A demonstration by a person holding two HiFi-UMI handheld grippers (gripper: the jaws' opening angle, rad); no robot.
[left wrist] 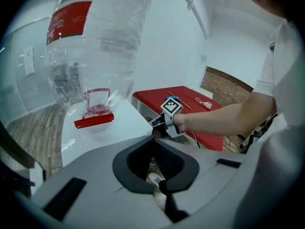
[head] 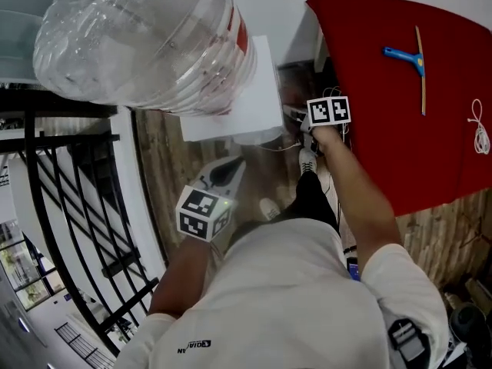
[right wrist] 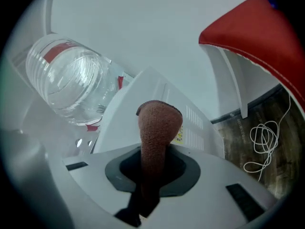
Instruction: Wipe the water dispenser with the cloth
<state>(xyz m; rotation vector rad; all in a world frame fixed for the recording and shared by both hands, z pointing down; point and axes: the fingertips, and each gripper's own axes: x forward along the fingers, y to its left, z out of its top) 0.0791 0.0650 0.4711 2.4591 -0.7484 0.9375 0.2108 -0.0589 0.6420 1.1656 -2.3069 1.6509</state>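
The white water dispenser (head: 234, 98) carries a big clear bottle (head: 146, 37) with a red label. My right gripper (head: 302, 126) is at the dispenser's right side, shut on a brown cloth (right wrist: 157, 128) that sticks up from its jaws, in front of the dispenser's white side panel (right wrist: 162, 94). Whether cloth and panel touch cannot be told. The bottle (right wrist: 71, 80) lies up left in that view. My left gripper (head: 231, 169) hangs in front of the dispenser, shut and empty. The left gripper view looks over its jaws (left wrist: 155, 166) at the dispenser top (left wrist: 124, 123), the bottle (left wrist: 95, 46) and the right gripper (left wrist: 159, 124).
A red table (head: 407, 91) stands to the right, bearing a blue-handled squeegee (head: 411, 60) and a coiled white cord (head: 480, 129). A black metal railing (head: 77, 206) runs along the left. A white cable (right wrist: 262, 142) lies on the wooden floor by the dispenser.
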